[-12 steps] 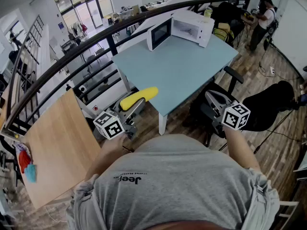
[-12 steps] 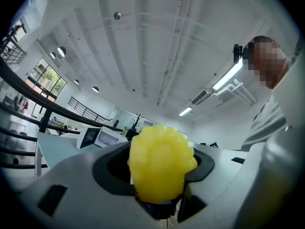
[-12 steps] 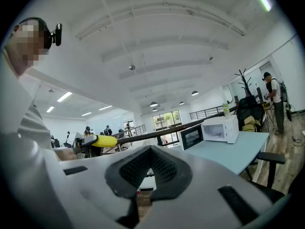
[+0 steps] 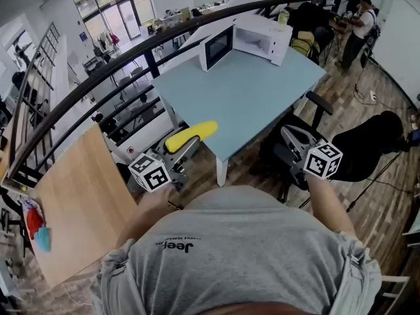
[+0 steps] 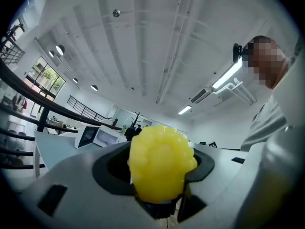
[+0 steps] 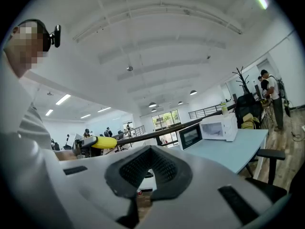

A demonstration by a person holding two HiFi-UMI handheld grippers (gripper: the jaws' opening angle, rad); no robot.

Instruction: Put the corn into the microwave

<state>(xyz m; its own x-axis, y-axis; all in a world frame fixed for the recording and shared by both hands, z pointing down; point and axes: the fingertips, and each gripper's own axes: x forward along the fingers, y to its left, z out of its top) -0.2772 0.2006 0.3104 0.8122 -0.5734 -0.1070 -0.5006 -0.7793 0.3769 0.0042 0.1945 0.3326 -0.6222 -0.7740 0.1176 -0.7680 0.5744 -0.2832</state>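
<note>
Yellow corn is clamped in the left tongs by the edge of the blue desk. The right tongs are closed, empty.

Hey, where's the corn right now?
Head view, lower left: the corn is clamped in the left gripper, by the near corner of the blue table, far from the microwave.

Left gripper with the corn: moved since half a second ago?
No. The corn in the left gripper keeps its place against the blue table's near edge in the head view.
</note>
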